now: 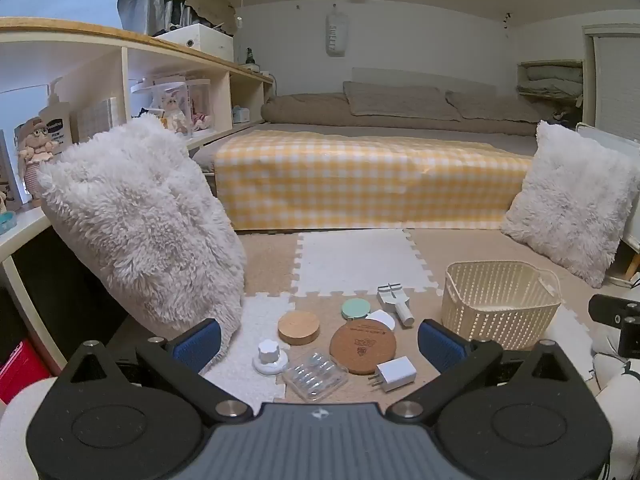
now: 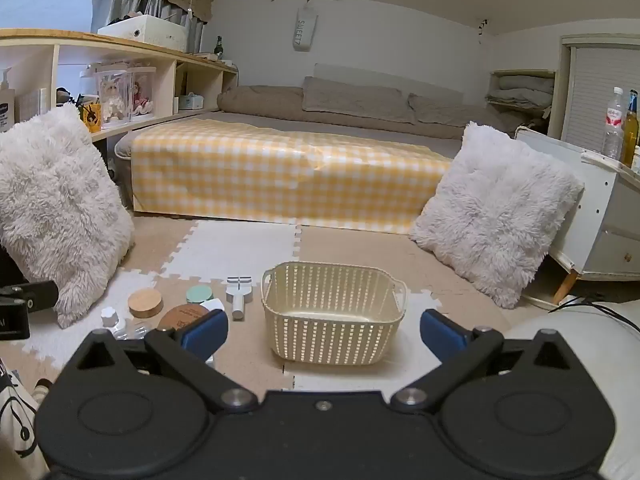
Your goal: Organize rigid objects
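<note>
Small rigid objects lie on the foam floor mat in front of my open, empty left gripper (image 1: 319, 346): a wooden lid (image 1: 299, 327), a cork coaster (image 1: 362, 345), a mint round lid (image 1: 355, 308), a white knob (image 1: 270, 356), a clear plastic case (image 1: 315, 375), a white charger plug (image 1: 395, 373) and a white handled tool (image 1: 395, 298). A cream perforated basket (image 1: 500, 304) stands empty to their right. My right gripper (image 2: 323, 334) is open and empty, just in front of the basket (image 2: 332, 316). The objects lie to its left, with the wooden lid (image 2: 145, 302) nearest the pillow.
A fluffy white pillow (image 1: 140, 224) leans at the left, another (image 2: 496, 212) at the right. A bed with a yellow checked cover (image 2: 288, 176) lies behind. Shelves (image 1: 120, 92) line the left wall. A white cabinet (image 2: 600, 220) with bottles stands at the right.
</note>
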### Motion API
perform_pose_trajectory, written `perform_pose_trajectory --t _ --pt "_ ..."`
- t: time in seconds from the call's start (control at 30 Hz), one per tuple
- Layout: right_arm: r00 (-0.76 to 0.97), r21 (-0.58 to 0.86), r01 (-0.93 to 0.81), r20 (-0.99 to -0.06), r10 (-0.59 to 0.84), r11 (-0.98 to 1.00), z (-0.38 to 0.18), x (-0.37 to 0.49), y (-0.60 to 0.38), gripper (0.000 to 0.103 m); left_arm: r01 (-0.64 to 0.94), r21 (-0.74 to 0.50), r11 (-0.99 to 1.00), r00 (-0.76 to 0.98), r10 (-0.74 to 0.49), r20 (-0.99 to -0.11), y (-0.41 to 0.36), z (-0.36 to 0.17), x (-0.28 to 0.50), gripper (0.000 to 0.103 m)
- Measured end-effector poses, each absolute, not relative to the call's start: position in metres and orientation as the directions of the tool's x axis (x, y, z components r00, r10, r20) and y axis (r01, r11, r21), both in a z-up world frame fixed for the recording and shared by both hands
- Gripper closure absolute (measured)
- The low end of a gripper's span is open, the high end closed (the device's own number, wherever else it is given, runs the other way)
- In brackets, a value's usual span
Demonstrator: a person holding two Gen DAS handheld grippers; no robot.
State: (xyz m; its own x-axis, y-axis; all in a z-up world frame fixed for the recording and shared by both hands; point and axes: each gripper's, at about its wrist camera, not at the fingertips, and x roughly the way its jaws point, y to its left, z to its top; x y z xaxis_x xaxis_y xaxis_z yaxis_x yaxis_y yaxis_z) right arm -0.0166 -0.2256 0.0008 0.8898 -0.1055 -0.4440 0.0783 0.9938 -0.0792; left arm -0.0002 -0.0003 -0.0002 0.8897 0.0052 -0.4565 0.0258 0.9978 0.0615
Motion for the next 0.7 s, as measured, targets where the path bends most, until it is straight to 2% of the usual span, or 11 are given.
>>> perform_pose_trajectory --t 0.7 --pt "0.889 -0.079 0.078 -0.446 -0.105 0.994 -0.0006 -0.0164 -0.2267 0.000 0.027 0.053 0.998 0.882 0.001 -0.471 -0.0009 -0.0001 0.0007 0.000"
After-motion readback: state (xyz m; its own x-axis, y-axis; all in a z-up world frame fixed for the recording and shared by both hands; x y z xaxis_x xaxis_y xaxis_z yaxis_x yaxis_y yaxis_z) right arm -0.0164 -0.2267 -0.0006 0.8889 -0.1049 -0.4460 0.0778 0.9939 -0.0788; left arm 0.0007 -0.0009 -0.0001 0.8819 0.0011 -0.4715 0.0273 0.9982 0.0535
